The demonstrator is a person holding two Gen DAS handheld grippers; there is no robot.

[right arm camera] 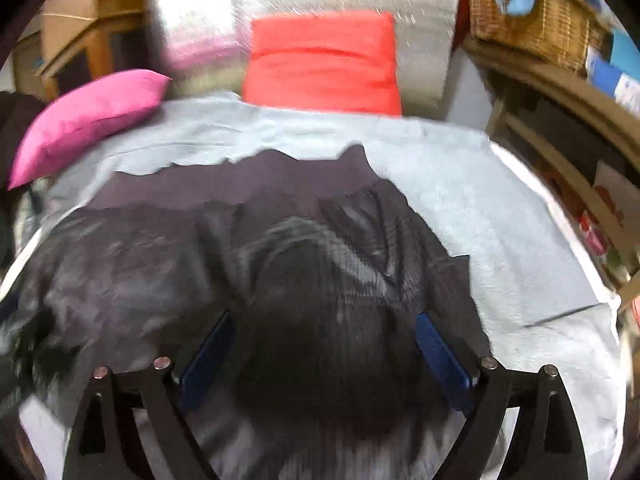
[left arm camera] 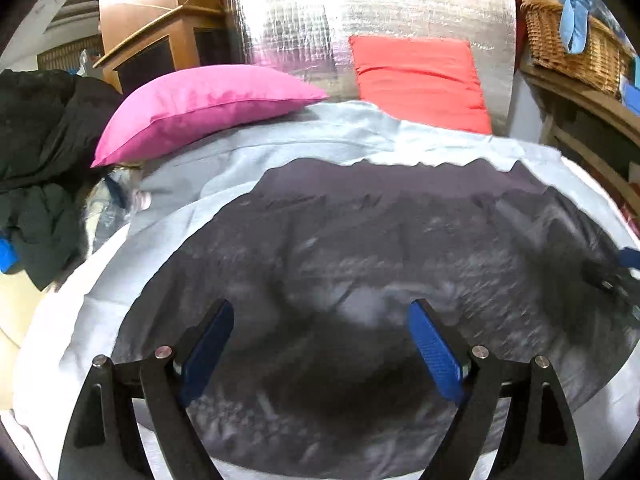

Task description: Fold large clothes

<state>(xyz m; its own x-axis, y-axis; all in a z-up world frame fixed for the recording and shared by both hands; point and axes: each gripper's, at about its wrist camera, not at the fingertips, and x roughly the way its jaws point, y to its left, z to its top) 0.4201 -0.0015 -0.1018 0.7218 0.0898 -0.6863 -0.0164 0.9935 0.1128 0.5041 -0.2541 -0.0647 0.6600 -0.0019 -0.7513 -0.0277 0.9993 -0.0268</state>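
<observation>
Left wrist view: dark garment (left arm camera: 360, 248) spread flat on bed sheet (left arm camera: 80, 320), seemingly folded over once. Left tool (left arm camera: 320, 344) and right tool (right arm camera: 324, 354) both spread wide, pinching nothing; further folds probably left

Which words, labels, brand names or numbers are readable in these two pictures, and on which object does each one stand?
No text can be read in either view.
Blue and white boxes on the shelf at the right: they may carry print, too blurred to read.
Dark patterned garment on the pale sheet: a grey pattern only, no letters visible.
Pink pillow, red pillow, wicker basket: no labels visible.
</observation>
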